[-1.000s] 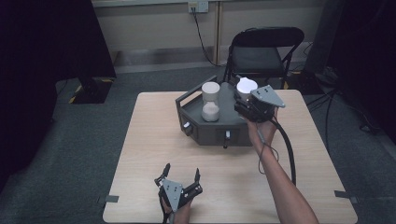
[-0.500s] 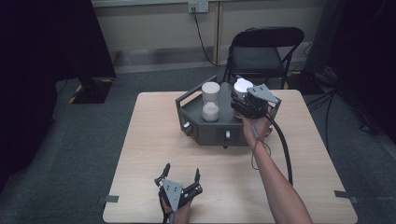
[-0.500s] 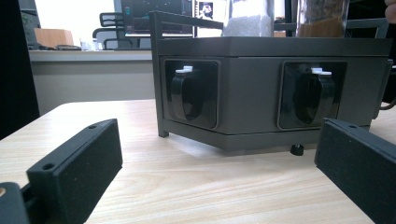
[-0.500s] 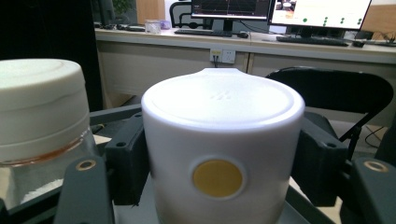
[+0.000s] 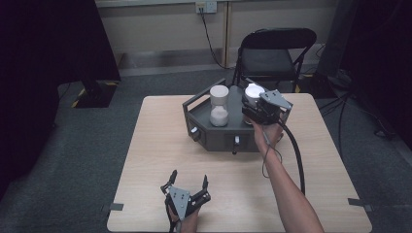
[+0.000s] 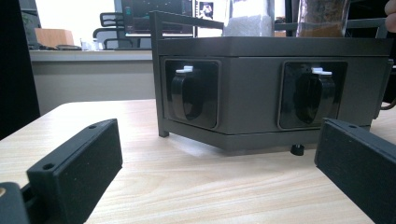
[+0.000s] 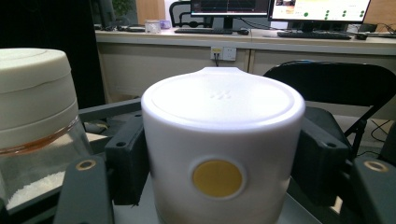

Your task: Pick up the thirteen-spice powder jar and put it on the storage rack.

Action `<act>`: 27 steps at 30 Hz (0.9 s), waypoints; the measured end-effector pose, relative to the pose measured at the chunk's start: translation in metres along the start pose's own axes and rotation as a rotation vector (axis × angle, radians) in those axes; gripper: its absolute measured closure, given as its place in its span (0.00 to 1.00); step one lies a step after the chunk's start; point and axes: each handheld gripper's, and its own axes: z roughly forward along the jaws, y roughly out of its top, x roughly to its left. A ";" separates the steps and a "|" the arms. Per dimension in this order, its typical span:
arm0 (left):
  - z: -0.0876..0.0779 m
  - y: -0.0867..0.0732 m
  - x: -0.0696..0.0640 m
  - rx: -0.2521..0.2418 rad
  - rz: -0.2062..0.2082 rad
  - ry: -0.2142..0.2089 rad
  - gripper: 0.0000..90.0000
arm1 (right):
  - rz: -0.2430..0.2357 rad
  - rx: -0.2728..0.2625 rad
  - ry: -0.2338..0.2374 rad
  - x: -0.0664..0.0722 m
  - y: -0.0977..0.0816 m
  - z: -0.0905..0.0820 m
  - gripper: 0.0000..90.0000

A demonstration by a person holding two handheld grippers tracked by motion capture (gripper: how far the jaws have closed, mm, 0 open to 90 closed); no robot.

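Right gripper [image 7: 219, 154] clamps white-lidded jar [image 7: 223, 140], hiding its contents.

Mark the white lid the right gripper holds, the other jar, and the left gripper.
white lid [image 7: 223, 100], right gripper view, its top face
other jar [image 5: 219, 105], high view, its side
left gripper [image 5: 189, 180], high view, between its open jaws
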 end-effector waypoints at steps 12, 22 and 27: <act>0.000 0.000 0.000 0.000 0.000 0.000 0.00 | 0.011 -0.008 0.003 -0.002 -0.003 0.000 0.33; 0.000 0.000 0.000 0.000 0.000 0.000 0.00 | 0.022 -0.010 -0.006 0.000 -0.003 0.000 0.33; 0.000 0.000 0.000 0.000 0.000 0.000 0.00 | 0.026 -0.039 -0.053 0.006 -0.006 -0.001 0.07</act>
